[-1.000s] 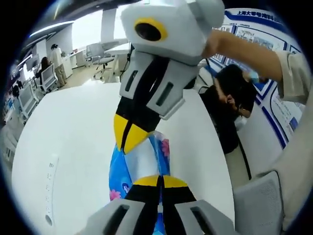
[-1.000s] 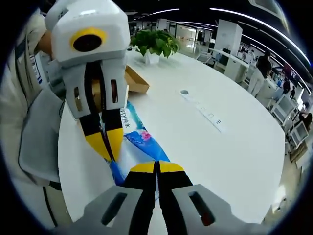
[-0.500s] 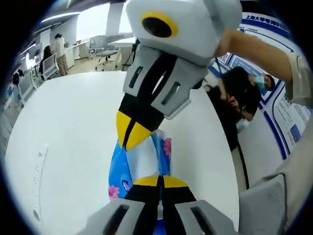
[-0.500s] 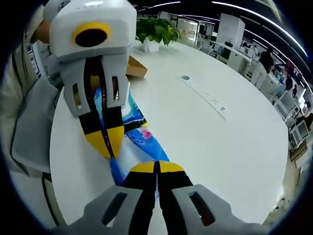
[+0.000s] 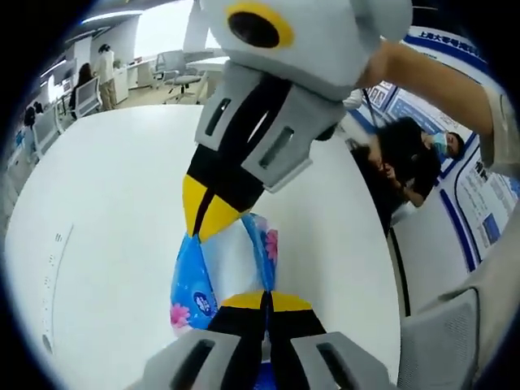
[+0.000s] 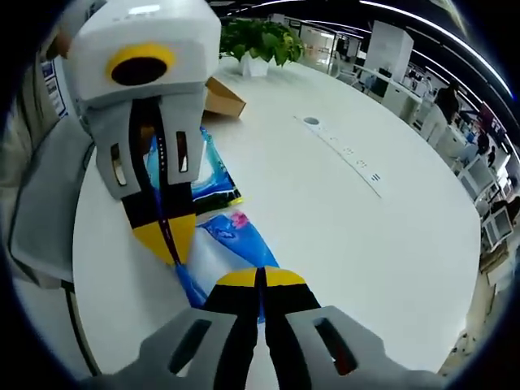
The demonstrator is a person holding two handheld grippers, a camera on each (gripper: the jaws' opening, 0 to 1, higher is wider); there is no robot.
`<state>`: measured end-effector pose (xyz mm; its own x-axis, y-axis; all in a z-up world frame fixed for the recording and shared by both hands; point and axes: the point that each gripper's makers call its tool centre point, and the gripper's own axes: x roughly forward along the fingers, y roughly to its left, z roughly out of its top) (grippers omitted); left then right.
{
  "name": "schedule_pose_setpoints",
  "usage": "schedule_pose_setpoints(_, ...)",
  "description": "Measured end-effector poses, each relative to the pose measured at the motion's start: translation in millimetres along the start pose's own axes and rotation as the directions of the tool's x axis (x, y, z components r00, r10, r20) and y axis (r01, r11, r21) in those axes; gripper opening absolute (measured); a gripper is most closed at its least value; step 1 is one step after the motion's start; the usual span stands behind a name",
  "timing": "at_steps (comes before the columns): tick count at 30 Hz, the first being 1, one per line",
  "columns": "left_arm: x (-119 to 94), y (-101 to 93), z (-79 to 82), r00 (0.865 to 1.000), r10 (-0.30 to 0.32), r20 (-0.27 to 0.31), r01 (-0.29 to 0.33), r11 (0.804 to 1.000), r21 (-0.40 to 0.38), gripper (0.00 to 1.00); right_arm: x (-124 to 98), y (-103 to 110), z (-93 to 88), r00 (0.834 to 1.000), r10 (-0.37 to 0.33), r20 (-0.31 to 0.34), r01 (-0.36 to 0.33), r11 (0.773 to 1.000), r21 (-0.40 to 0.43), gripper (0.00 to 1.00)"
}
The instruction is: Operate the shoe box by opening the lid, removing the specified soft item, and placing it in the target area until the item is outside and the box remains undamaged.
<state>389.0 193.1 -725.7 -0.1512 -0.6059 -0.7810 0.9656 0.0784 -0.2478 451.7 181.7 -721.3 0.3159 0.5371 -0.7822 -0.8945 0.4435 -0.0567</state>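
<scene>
both hand-held grippers pinch the soft pack (image 5: pixel 221 264) from opposite ends, left hand-held gripper (image 5: pixel 264 299) and right hand-held gripper (image 6: pixel 261 276), above the white tabletop (image 6: pixel 341 219). the box (image 6: pixel 221 96) stands near the plant (image 6: pixel 262 41).

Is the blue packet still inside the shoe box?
No, both claws pinch the blue packet above the white table, away from the brown box.

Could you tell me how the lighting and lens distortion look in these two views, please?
Left gripper view: bright windows blow out the far room, and the white table edge bows. Right gripper view: ceiling light strips curve overhead; the right gripper sits sharp on the blue tissue pack.
</scene>
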Motion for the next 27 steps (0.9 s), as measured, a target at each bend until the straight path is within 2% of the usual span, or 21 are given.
schedule_pose_setpoints(18, -4.6, 1.0, -1.3, 1.0, 0.023, 0.018, -0.023, 1.0, 0.015, 0.01, 3.7, -3.3, -3.2, 0.999, -0.019, -0.036, 0.018, 0.999, -0.035, 0.0)
schedule_pose_setpoints(22, -8.4, -2.1, 0.8, 0.999, 0.035, 0.03, -0.036, 0.999, 0.029, 0.08, 0.7, -2.3, 0.2, 0.999, -0.036, -0.038, 0.034, 0.998, -0.045, 0.02)
schedule_pose_setpoints(27, -17.6, -5.1, 4.1, 0.997, 0.056, 0.046, -0.059, 0.997, 0.058, 0.11, -6.6, -0.8, 6.8, 0.998, -0.056, -0.029, 0.055, 0.997, -0.046, 0.06)
